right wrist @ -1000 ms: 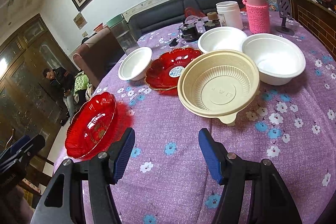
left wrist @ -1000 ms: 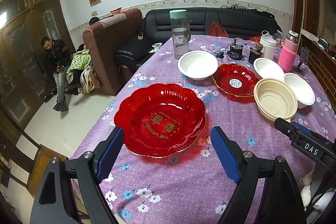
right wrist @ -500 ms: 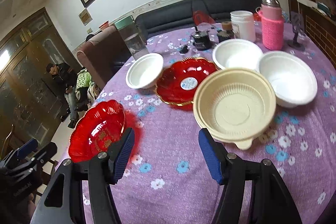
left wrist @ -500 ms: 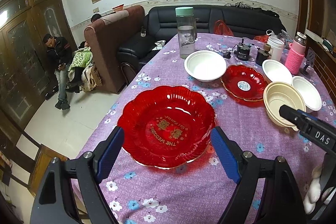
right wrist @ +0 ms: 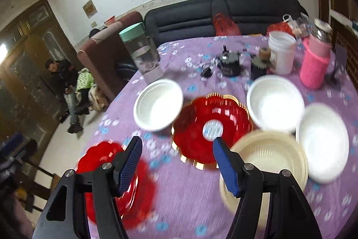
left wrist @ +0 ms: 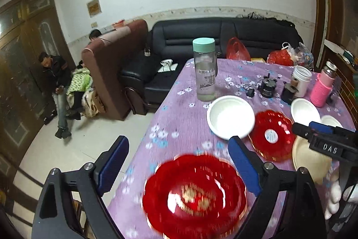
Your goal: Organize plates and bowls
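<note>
Over the counter (left wrist: 179, 91), both grippers hang empty, jaws wide and the left gripper's (left wrist: 177, 162) just opened further, above the large red plate (left wrist: 194, 194), likely about to be grasped by its rim.

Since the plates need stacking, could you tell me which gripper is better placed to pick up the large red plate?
Left. The large red plate lies directly below the left gripper, between its open fingers. The right gripper faces the small red plate and beige bowl instead.
</note>
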Motion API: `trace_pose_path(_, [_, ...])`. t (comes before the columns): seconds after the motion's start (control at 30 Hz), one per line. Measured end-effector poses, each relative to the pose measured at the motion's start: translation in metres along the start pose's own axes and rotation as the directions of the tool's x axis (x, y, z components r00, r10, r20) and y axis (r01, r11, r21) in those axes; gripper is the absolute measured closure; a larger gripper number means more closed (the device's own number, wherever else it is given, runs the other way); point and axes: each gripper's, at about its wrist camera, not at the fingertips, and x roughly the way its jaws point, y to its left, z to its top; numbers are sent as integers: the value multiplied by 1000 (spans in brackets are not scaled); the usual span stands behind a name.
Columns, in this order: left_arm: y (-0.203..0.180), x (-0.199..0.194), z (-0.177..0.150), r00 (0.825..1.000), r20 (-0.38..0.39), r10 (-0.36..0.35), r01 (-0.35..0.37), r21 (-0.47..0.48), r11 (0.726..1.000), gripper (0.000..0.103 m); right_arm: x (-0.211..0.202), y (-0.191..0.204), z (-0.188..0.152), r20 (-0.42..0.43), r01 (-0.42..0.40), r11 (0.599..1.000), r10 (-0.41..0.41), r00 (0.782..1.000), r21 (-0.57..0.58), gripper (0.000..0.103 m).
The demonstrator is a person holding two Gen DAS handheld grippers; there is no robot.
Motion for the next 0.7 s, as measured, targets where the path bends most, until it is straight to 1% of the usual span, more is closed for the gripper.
trace_pose_path(0.07, [2, 30, 16, 999, -36, -38, 37, -26, 999, 13, 21, -1, 16, -37, -21, 1000, 21, 999, 19, 32])
trace_pose_path(0.13, [6, 58, 24, 995, -67, -78, 73, -71, 995, 13, 47, -2, 31, -82, -41, 998, 44, 996, 38, 32])
trace_pose_path(0.17, [8, 78, 28, 990, -93, -104, 94, -107, 990, 13, 61, -2, 37, -103, -41, 998, 45, 994, 39, 32])
trace_pose_path(0.27, [10, 130, 30, 974, -161, -158, 126, -193, 973, 14, 98, -1, 50, -151, -5, 1000, 6, 988, 5, 32])
trace_pose_path(0.33, [7, 157, 29, 964, -198, -177, 132, -221, 966, 22, 118, 0, 58, -171, 22, 1000, -26, 985, -20, 32])
trace_pose_path(0.37, [5, 175, 28, 958, -225, -180, 127, -233, 964, 24, 130, 0, 61, -183, 34, 999, -40, 982, -33, 32])
trace_pose_path(0.47, [-2, 207, 25, 944, -270, -190, 121, -252, 960, 25, 152, 0, 69, -212, 49, 997, -60, 975, -57, 33])
trace_pose_path(0.53, [-8, 224, 25, 932, -292, -214, 140, -255, 957, 32, 163, 0, 72, -223, 56, 996, -72, 972, -75, 33])
trace_pose_path(0.6, [-13, 236, 24, 923, -315, -221, 143, -253, 957, 35, 174, 3, 74, -238, 60, 993, -83, 968, -103, 33])
trace_pose_path(0.67, [-18, 250, 22, 911, -344, -227, 145, -249, 958, 40, 183, 7, 75, -248, 71, 988, -103, 963, -134, 36])
trace_pose_path(0.7, [-19, 254, 21, 906, -355, -232, 148, -247, 958, 45, 188, 8, 75, -255, 78, 985, -115, 960, -152, 40])
